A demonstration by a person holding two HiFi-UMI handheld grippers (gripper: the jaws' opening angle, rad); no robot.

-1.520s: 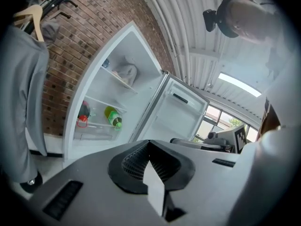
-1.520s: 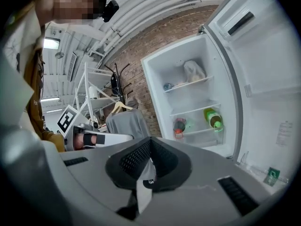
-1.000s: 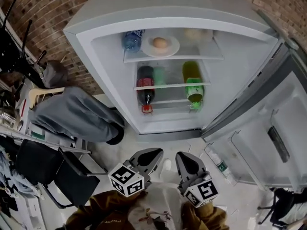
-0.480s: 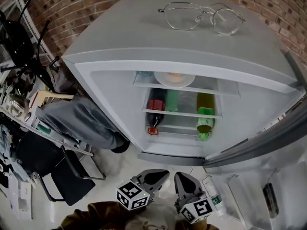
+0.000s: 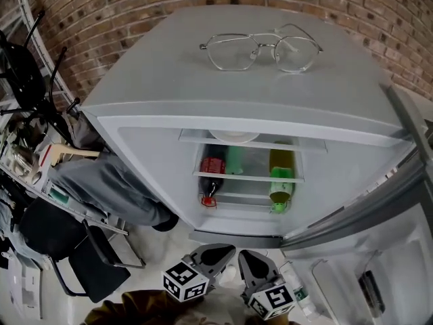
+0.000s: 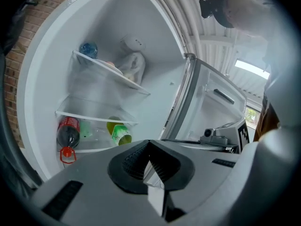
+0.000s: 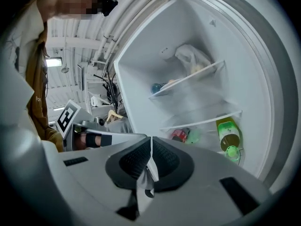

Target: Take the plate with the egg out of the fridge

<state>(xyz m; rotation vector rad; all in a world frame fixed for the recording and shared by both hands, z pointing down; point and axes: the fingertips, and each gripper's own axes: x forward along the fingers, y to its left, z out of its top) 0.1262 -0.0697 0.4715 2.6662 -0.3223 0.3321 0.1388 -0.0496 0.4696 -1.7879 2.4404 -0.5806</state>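
brick wall (image 5: 135, 5) behind open fridge (image 5: 155, 154), glasses (image 5: 257, 49) on top. plate (image 5: 233, 137) on top shelf, ahead of and above both jaws. left gripper (image 5: 226, 250) and right gripper (image 5: 245, 255) clenched together, grasping nothing.

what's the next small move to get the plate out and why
Probably raise the right gripper toward the top shelf and open it: both it and the left gripper are shut and empty, low in front of the open fridge, well short of the plate.
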